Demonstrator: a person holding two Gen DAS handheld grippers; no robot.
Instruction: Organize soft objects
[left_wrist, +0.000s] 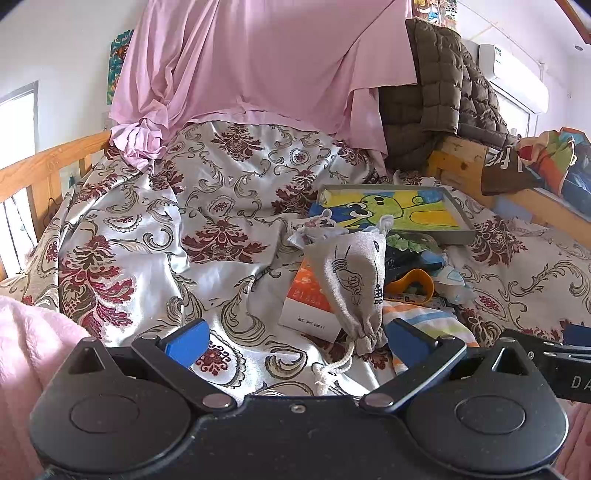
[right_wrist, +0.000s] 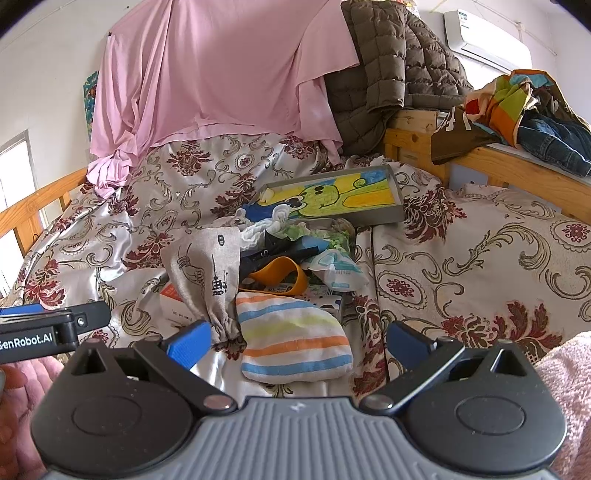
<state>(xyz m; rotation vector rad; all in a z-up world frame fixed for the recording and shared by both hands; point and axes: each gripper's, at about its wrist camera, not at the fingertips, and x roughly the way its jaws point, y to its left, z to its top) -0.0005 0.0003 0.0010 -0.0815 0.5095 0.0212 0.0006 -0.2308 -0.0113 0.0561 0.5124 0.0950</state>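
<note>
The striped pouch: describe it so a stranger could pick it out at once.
On the bed's floral bedspread, below the grey tray with the frog drawing, sits a pile of clutter. The striped pouch lies at its near edge, between the open right gripper's fingers. Only it has blue, yellow and orange stripes; the grey drawstring bag beside it bears ink drawings.

My left gripper (left_wrist: 295, 345) hangs over the bedspread (left_wrist: 155, 229), jaws apart, drawstring pouch (left_wrist: 351, 280) just ahead, its cord end toward me, lying across a box (left_wrist: 308, 295). My right gripper (right_wrist: 295, 345) sits right of it, jaws apart, striped pouch (right_wrist: 291, 338) between them. Behind the pouches: a clutter pile, then a framed picture (right_wrist: 332, 197). Sheet (right_wrist: 221, 74) drapes at back, jacket (right_wrist: 391, 70) to its right.
</note>
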